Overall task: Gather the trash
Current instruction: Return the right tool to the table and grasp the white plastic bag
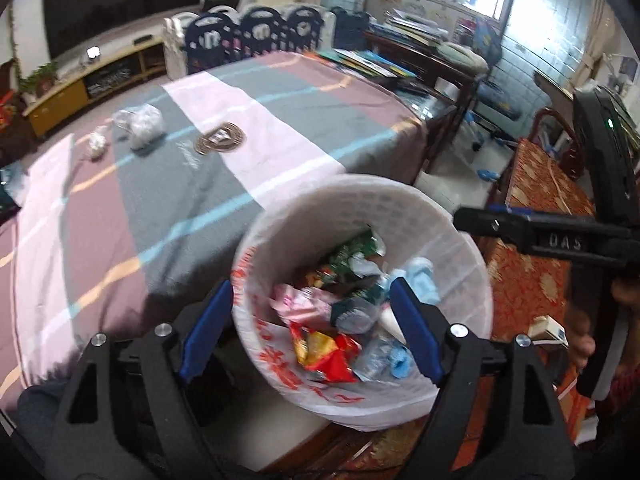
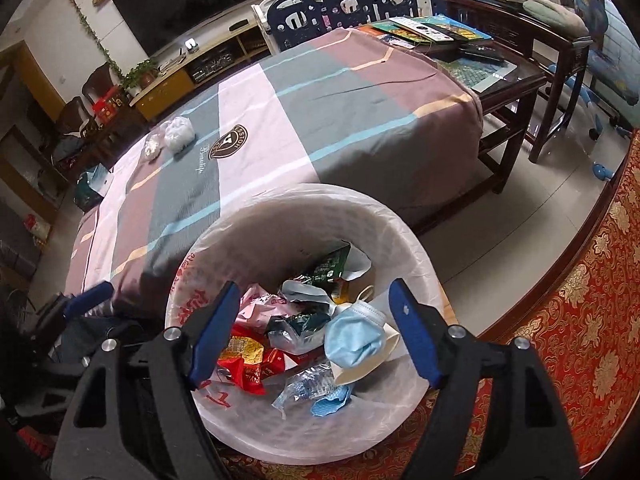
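Living room; striped cloth (image 2: 320,128) over low table. Both grippers, left gripper (image 1: 312,328) and right gripper (image 2: 316,332), are held spread and empty over lined bin (image 2: 248,224). Two crumpled wads (image 2: 178,132) are seen far-left on cloth, nearer the left hand by estimate.

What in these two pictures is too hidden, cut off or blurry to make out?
- Bottom of the bin: hidden under the piled trash, both views.
- Red print on the bin liner: crumpled and partly behind the right gripper fingers.
- White crumpled items on the cloth: blurred, left wrist view; too small in the right.
- Person's hand: cut off at the frame's right edge.
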Motion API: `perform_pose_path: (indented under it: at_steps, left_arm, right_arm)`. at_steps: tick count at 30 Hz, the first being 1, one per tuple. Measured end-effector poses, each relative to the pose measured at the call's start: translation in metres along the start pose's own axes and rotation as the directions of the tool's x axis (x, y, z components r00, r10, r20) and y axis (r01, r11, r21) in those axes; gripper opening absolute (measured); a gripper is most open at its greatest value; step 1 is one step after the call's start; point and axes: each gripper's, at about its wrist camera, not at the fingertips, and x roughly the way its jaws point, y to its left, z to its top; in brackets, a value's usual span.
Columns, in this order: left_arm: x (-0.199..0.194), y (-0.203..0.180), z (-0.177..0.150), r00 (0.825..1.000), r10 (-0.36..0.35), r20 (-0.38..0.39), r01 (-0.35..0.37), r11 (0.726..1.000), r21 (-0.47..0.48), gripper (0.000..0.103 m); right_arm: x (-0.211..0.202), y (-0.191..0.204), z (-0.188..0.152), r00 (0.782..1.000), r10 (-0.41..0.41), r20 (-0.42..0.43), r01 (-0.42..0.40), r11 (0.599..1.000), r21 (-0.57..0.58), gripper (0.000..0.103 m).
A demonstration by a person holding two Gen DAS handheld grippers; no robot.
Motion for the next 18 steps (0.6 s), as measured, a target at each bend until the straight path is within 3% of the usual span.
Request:
perform_pose_path:
  at_steps: [7, 10, 13, 15, 18]
  left_arm:
    - [-0.021, 0.029, 0.007, 0.99, 0.115, 0.078, -0.107, 0.99, -0.09, 0.082]
    - [-0.027, 0.046, 0.009, 0.975, 0.203, 0.088, -0.191, 0.973, -0.131, 0.082]
    - [-0.034, 0.075, 0.01, 0.935, 0.346, 0.081, -0.325, 0.924, -0.204, 0.082]
    - [-0.041, 0.105, 0.01, 0.903, 0.424, 0.066, -0.391, 0.877, -0.28, 0.081]
    - [-0.051, 0.154, 0.004, 0.873, 0.487, 0.03, -0.436, 0.806, -0.4, 0.076]
  right_arm:
    - [0.007, 0.017, -0.002, 1.0, 0.011, -0.02, -0.012, 0.999, -0.031, 0.076]
    - [0.011, 0.028, 0.0, 1.0, 0.024, -0.016, -0.024, 0.999, -0.047, 0.076]
    - [0.018, 0.044, 0.008, 0.999, 0.049, -0.011, -0.05, 0.997, -0.064, 0.076]
    - [0.026, 0.065, 0.022, 0.995, 0.102, -0.005, -0.102, 0.992, -0.08, 0.076]
    - [0.041, 0.107, 0.049, 0.987, 0.157, 0.018, -0.154, 0.979, -0.133, 0.076]
